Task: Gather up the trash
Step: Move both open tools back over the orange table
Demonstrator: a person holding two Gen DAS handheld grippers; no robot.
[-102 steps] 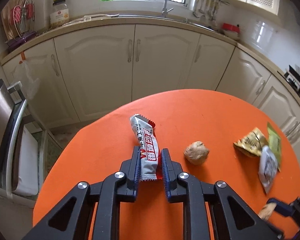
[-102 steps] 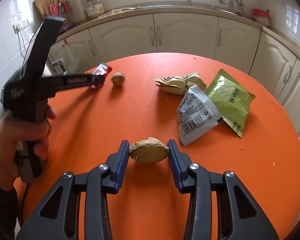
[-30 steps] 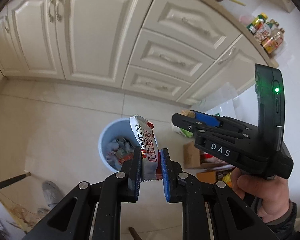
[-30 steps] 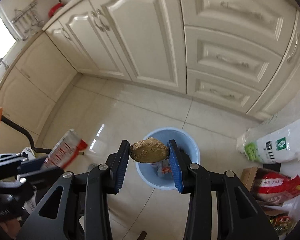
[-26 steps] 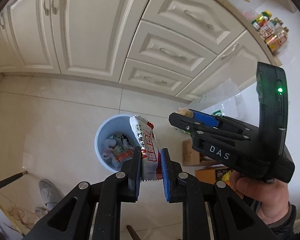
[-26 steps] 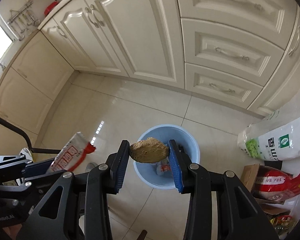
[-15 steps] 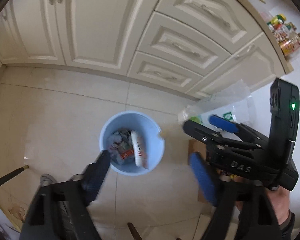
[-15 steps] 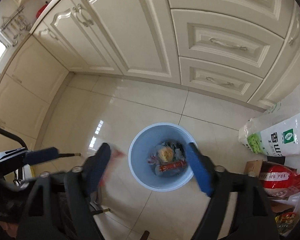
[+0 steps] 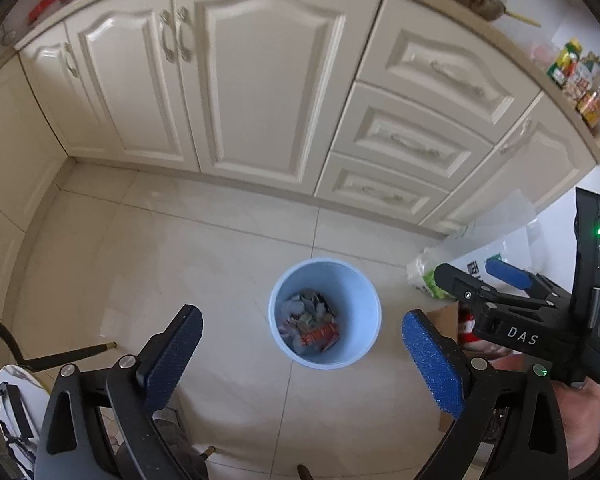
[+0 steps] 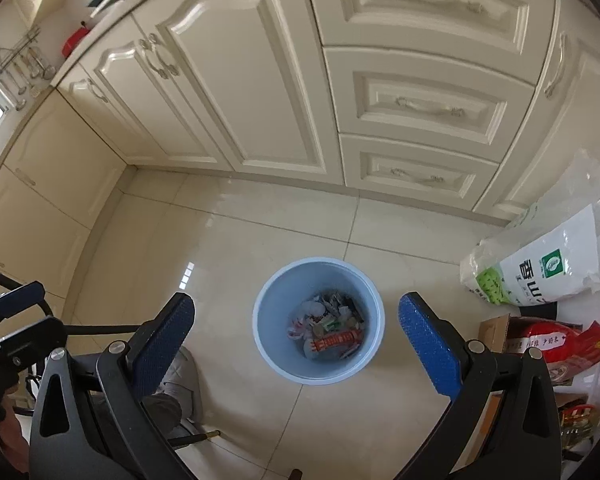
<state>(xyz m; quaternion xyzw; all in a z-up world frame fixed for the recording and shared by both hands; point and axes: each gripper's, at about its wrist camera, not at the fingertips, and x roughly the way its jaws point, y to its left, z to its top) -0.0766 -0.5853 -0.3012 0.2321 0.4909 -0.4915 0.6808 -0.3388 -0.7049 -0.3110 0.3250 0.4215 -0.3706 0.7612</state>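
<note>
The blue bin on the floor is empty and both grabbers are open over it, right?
Not empty: the blue bin already holds wrappers and other trash, as the right wrist view shows. The rest is right: the left gripper and right gripper are opening, nothing between them.

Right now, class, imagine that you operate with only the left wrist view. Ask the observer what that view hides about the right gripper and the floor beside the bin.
Operator: I see the right gripper only from the side. Is anything between its pads?
Observer: No. In the right wrist view the right gripper has its jaws opening with nothing between them. The blue bin shows through the gap.
Operator: That gripper covers part of a white bag in my view. What is it?
Observer: It is a white sack with a green emblem and large printed characters. It is on the floor to the right of the bin, apart from it.
</note>
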